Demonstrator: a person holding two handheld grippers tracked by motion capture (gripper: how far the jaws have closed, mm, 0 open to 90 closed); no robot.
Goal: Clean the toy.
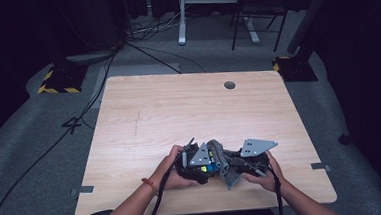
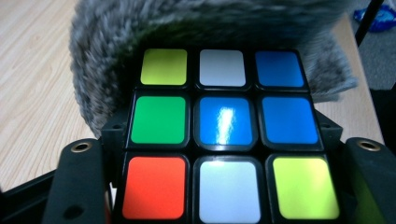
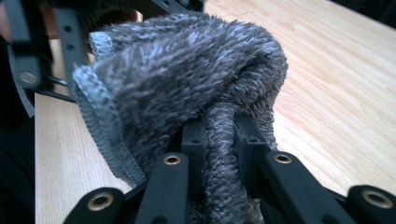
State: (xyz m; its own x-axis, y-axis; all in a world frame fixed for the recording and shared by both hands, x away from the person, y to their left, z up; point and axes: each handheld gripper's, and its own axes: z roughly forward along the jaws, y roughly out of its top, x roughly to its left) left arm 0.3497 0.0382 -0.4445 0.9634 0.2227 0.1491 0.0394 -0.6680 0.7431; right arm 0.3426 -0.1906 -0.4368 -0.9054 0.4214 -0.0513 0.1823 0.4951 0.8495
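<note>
Grey cloth (image 3: pixel 187 84) pinched tight in my right gripper (image 3: pixel 219 140) wipes the cube (image 2: pixel 224 135); left gripper (image 2: pixel 224 186) clamps it steady, lower centre.

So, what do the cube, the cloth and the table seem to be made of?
Cube: probably hard plastic, a black frame with glossy coloured tiles; the blue centre tile shows a bright glare.
Cloth: a soft grey fabric, likely microfibre or terry, matte; it has a fuzzy pile and a stitched hem.
Table: light wood or a wood-look laminate, smooth and matte; fine grain lines run along it.
</note>
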